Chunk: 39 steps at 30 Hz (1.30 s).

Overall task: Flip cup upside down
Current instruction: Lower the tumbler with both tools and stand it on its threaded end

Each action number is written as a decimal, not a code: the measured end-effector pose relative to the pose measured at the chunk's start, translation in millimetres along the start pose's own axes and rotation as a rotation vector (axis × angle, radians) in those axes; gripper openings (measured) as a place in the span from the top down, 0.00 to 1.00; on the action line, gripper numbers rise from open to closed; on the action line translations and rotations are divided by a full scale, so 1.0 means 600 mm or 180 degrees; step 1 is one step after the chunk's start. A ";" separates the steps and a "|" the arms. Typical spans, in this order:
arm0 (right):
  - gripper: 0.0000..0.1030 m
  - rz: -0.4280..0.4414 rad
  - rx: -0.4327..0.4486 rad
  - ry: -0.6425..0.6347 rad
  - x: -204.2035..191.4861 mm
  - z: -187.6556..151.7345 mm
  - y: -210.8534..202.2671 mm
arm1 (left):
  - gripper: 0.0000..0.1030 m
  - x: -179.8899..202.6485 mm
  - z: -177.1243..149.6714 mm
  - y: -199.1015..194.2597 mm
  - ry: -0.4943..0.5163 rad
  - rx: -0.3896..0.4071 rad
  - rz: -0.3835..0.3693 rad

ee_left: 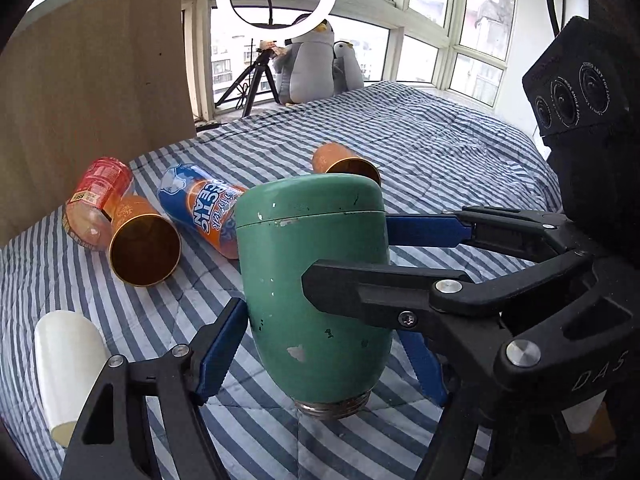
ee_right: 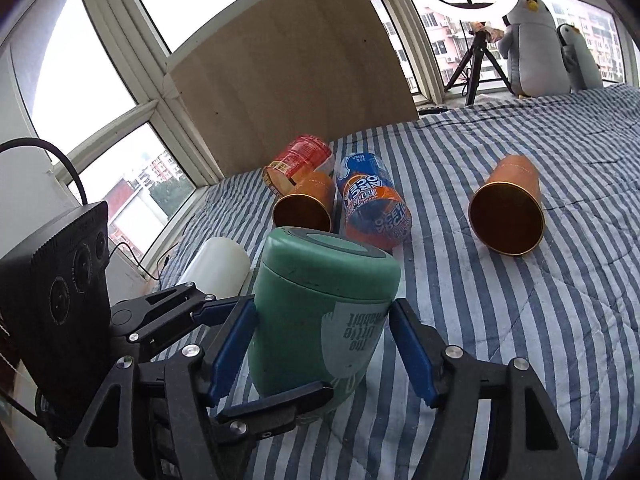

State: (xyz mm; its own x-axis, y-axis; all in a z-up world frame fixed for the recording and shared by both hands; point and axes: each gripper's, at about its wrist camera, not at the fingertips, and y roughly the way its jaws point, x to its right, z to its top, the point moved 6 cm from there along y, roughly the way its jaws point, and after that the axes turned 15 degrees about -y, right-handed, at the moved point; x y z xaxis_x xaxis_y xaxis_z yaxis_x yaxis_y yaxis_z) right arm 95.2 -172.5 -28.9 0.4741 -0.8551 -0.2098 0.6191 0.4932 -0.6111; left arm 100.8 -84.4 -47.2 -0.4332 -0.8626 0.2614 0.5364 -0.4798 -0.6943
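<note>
Left wrist | chipped green metal cup (ee_left: 316, 280) inverted (threaded neck down) | both hand-held grippers clamped

A chipped green cup (ee_left: 316, 280) stands inverted, threaded metal mouth down against the striped bedding. Its rounded base points up. White lettering on its side reads upside down.

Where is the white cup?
The white cup lies on its side on the striped bed, low left in the left wrist view, just left of the green cup, near the window.
</note>
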 end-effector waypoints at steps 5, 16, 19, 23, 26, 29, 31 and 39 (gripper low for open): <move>0.38 -0.0331 0.0258 -0.0527 0.005 0.028 -0.003 | 0.24 0.001 0.025 0.035 0.0007 0.0201 0.0050; 0.40 -0.0406 0.0534 -0.0825 0.025 0.009 -0.005 | 0.24 0.016 0.006 0.056 0.0260 0.0418 0.0200; 0.40 -0.0432 0.0582 -0.0890 0.017 0.000 -0.012 | 0.24 0.021 -0.003 0.050 0.0295 0.0435 0.0250; 0.40 -0.0439 0.0615 -0.0997 0.000 -0.009 -0.022 | 0.24 0.017 -0.017 0.037 0.0284 0.0408 0.0224; 0.41 -0.0405 0.0638 -0.1049 -0.010 -0.011 -0.026 | 0.24 0.014 -0.022 0.033 0.0268 0.0408 0.0200; 0.42 -0.0436 0.0647 -0.1096 -0.016 -0.012 -0.024 | 0.24 0.012 -0.023 0.032 0.0237 0.0388 0.0188; 0.42 -0.0436 0.0659 -0.1101 -0.016 -0.013 -0.025 | 0.24 0.012 -0.024 0.031 0.0244 0.0389 0.0205; 0.42 -0.0392 0.0748 -0.1058 -0.024 -0.020 -0.044 | 0.22 0.015 -0.038 0.017 0.0210 0.0434 0.0241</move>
State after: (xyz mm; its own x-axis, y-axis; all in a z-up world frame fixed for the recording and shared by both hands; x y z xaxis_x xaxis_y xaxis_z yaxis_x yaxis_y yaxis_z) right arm 64.8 -175.2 -18.8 0.5400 -0.8308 0.1347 0.7913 0.4466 -0.4176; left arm 85.8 -93.7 -67.0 -0.4319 -0.8868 0.1641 0.6606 -0.4350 -0.6119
